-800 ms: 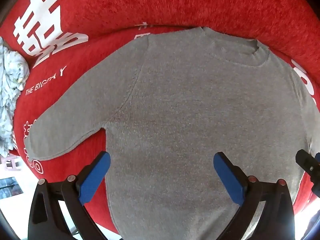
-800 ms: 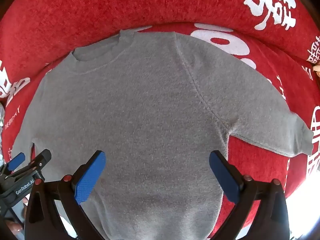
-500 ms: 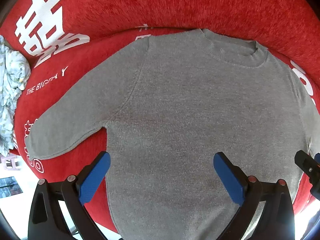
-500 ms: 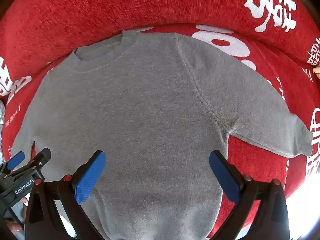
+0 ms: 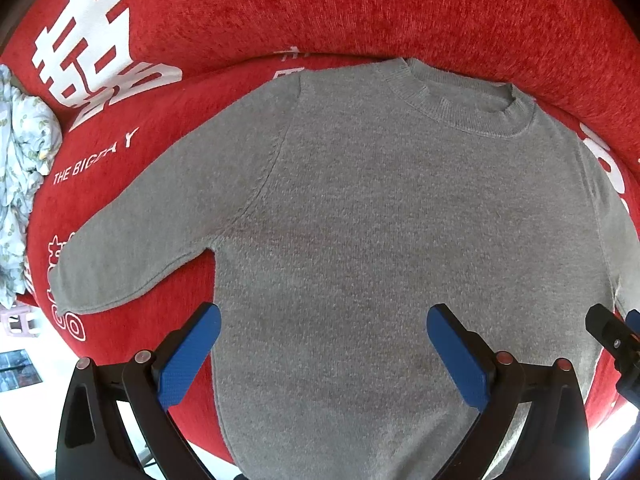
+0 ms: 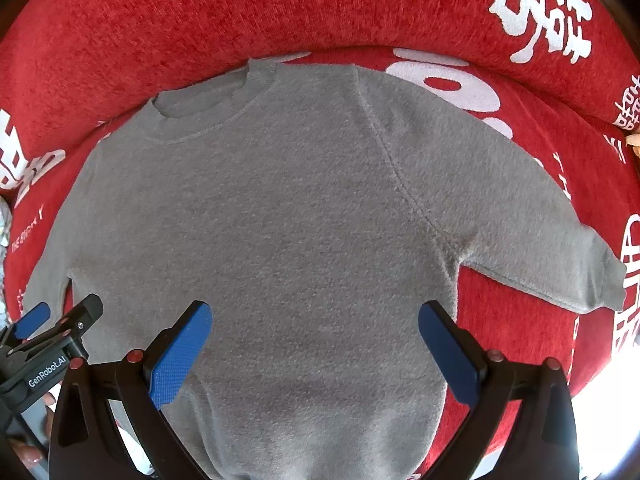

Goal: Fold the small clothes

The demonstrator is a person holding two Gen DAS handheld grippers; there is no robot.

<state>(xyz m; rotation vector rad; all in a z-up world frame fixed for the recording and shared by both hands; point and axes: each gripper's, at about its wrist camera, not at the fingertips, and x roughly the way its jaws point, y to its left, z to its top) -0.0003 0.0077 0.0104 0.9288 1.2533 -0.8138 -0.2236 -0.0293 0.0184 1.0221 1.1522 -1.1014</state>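
The grey sweater (image 5: 400, 240) is spread flat on the red cushion (image 5: 360, 8), filling the centre of both views, presumably so the sleeves can be folded in. Its long axis runs bottom to top, collar uppermost. The left gripper (image 5: 323, 354) and right gripper (image 6: 314, 350) are held released above the hem.

Both tongs, left (image 5: 323, 350) and right (image 6: 315, 348), have black arms, blue textured pads, red-brown screws; "GenRobot.AI" lettering at 8 o'clock; possibly a fingernail (image 6: 30, 458) below.
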